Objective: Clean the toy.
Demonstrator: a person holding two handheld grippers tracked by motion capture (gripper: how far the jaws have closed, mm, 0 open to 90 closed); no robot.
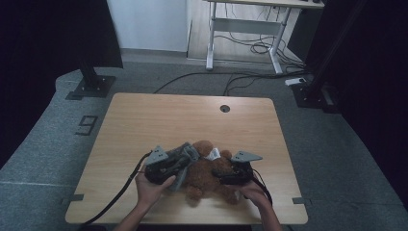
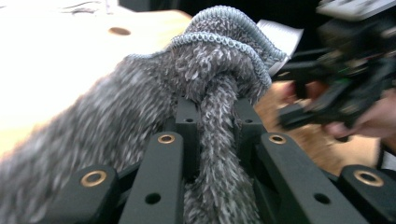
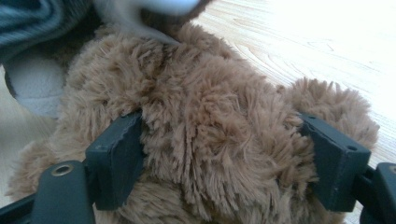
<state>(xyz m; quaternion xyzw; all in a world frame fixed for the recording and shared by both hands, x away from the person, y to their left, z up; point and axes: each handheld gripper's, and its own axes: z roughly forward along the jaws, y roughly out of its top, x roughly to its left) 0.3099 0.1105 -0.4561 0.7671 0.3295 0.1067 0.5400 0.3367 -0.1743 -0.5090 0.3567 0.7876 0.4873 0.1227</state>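
A brown plush teddy bear (image 1: 208, 174) lies near the table's front edge. A grey fuzzy knitted garment (image 1: 186, 155) with a ribbed hem (image 2: 219, 44) drapes over the bear's left side. In the left gripper view my left gripper (image 2: 217, 109) is shut on a bunched fold of this garment. It reaches in from the bear's left (image 1: 179, 163). My right gripper (image 3: 224, 140) has its jaws on either side of the bear's furry body (image 3: 210, 116), with the pads pressed into the fur. In the high view my right gripper (image 1: 219, 175) comes in from the bear's right. A white tag (image 1: 213, 154) shows by the bear's head.
The wooden table (image 1: 192, 115) has a round cable hole (image 1: 224, 108) near its far edge. Beyond the table, on the grey floor, stand a white desk frame (image 1: 245, 29), loose cables (image 1: 240, 77) and black stand bases (image 1: 91, 86).
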